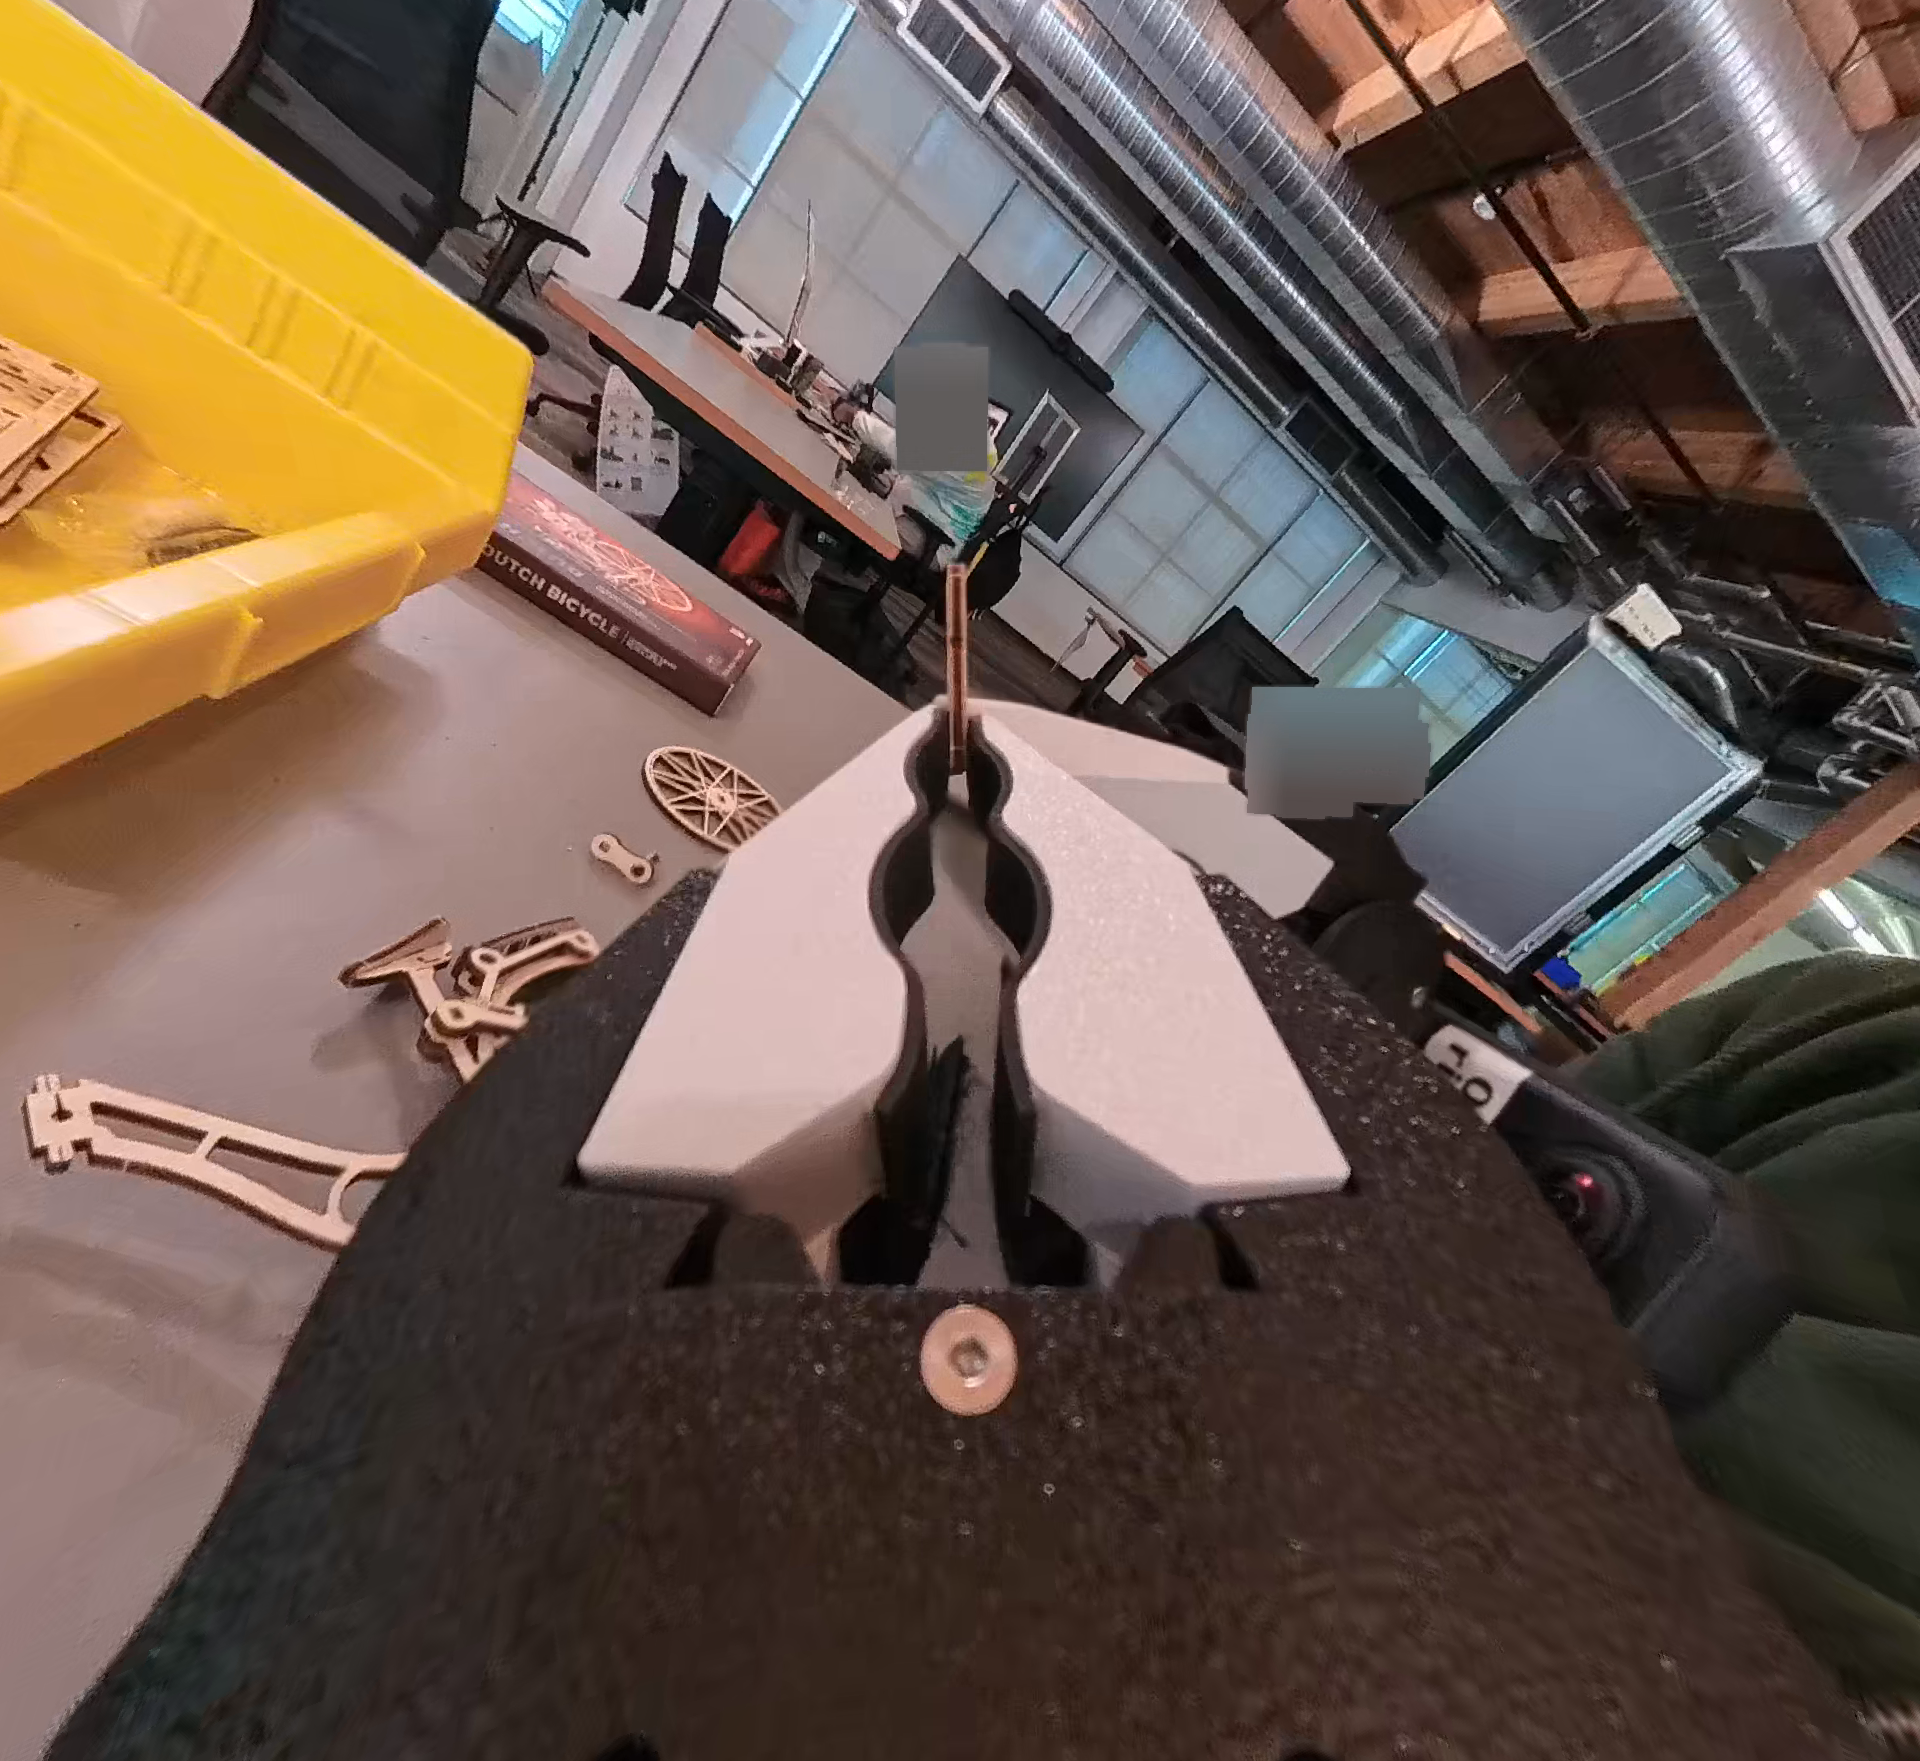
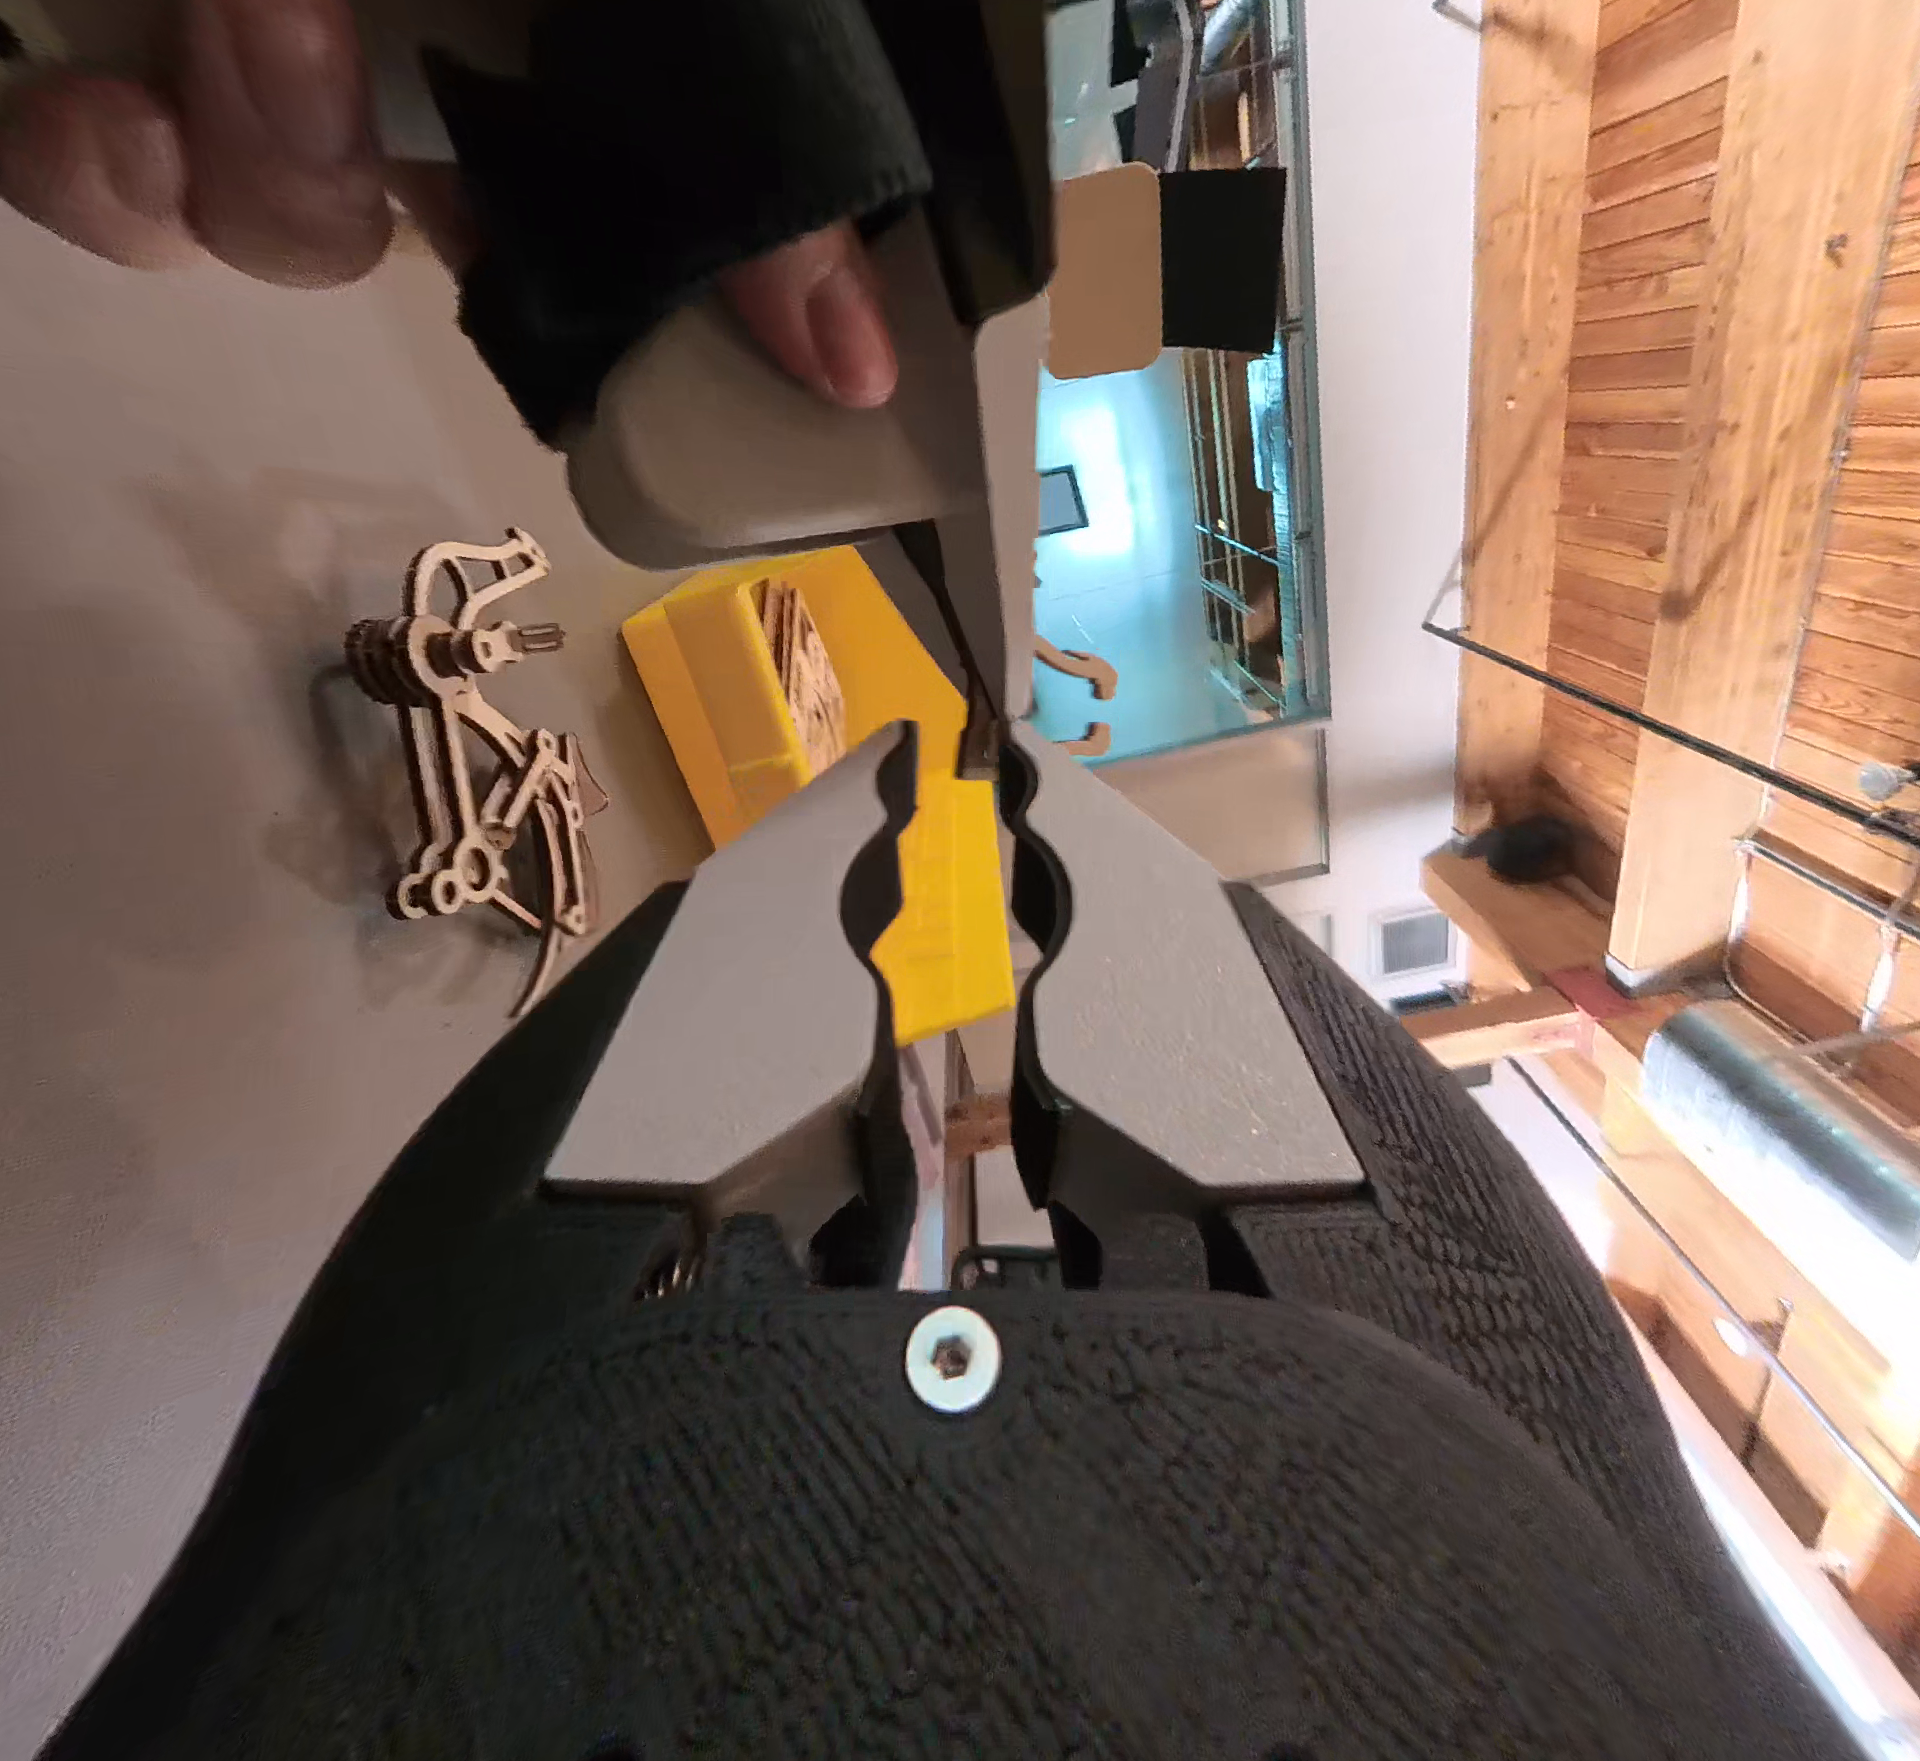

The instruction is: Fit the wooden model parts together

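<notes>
Left of the left gripper (image 1: 957,724), in its own wrist view, a yellow bin (image 1: 239,402) holds wooden sheets (image 1: 42,423); the jaws are clamped on a thin wooden part (image 1: 956,641), seen edge-on and jutting past the tips; a spoked wheel (image 1: 710,797) and frame pieces (image 1: 468,979) lie on the grey table (image 1: 312,776) to the left; from the right wrist view, the right gripper (image 2: 956,755) stands parted, the bin (image 2: 727,703) beyond its gap; the wooden part's tip (image 2: 982,745) sits just beside the right-hand jaw; a part-built assembly (image 2: 478,735) lies left.
</notes>
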A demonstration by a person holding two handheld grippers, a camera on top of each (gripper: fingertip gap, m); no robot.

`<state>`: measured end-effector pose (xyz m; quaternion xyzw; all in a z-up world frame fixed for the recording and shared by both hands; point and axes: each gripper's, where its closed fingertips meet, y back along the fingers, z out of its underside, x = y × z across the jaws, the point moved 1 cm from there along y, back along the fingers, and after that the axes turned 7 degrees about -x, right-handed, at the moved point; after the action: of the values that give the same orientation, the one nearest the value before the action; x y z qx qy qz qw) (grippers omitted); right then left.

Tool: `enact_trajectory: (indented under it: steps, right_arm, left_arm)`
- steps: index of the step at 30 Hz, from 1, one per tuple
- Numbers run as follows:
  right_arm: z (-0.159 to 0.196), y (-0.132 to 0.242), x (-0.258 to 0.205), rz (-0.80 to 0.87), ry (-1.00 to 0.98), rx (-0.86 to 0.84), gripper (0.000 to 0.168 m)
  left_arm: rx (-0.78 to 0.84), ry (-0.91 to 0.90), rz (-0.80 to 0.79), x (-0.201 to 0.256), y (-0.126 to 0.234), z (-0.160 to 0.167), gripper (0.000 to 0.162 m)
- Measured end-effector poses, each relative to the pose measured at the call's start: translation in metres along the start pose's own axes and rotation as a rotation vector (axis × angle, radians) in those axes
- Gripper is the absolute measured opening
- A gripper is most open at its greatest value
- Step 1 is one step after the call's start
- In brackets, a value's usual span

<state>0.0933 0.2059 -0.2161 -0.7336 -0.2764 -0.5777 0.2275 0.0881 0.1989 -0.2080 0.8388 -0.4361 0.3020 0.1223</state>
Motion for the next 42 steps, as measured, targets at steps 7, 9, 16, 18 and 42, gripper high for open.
enact_trajectory:
  steps: [7, 9, 16, 18, 42]
  right_arm:
    - [0.0, 0.009, -0.004, -0.288, -0.336, 0.14, 0.004]
    - [-0.001, 0.014, -0.002, -0.48, -0.619, 0.219, 0.004]
    - [-0.004, 0.038, 0.013, -1.171, -1.504, 0.555, 0.003]
    - [-0.001, 0.038, 0.009, -1.198, -1.554, 0.565, 0.003]
    - [0.012, 0.043, -0.022, -1.062, -1.039, 0.227, 0.004]
  left_arm:
    - [-0.066, -0.223, 0.041, 0.003, 0.004, -0.003, 0.016]
    - [-0.099, -0.409, 0.03, 0.007, 0.006, -0.004, 0.028]
    - [-0.192, -0.874, -0.053, 0.012, 0.008, 0.007, 0.058]
    - [-0.244, -1.009, -0.066, 0.015, 0.005, 0.02, 0.047]
    - [-0.372, -0.77, 0.128, 0.014, 0.004, 0.044, 0.0]
